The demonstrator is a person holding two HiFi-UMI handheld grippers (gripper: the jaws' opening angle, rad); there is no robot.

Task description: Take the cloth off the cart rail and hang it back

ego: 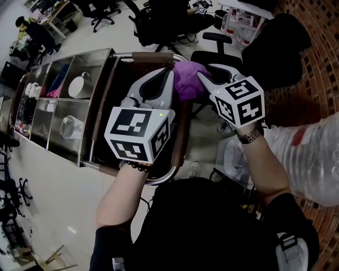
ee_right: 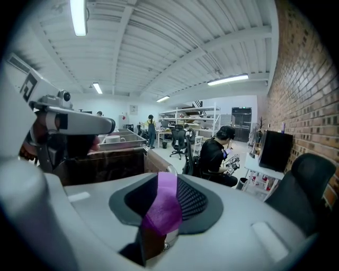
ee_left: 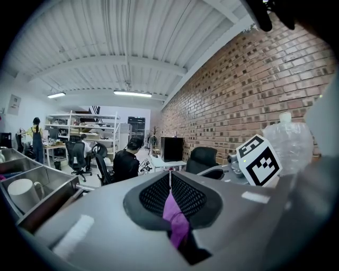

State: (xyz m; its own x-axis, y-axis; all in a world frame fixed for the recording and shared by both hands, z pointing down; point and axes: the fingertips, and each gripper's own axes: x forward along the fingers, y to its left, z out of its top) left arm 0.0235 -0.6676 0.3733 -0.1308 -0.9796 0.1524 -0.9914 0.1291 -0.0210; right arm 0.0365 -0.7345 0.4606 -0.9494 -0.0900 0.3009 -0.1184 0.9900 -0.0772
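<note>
Steel cart [ego: 95, 53] on pale floor [ego: 47, 190], brick wall [ego: 312, 63] right

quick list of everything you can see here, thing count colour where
cart: one, steel, open compartments, head view's left
cart rail: one, brown with chrome bends, end nearest the person
cloth: one, purple, bunched at the rail's far corner
mug: one, white, far compartment
clear container: one, see-through, nearer compartment
office chairs: several, black, beyond the cart
brick wall: one, red-brown, right side
plastic bag: one, clear, lower right
people: two, seated in black and standing far off
left claw: one, grey with marker cube, shut on the cloth
right claw: one, grey with marker cube, jaws apart, cloth between them
wristwatch: one, silver, right wrist
</note>
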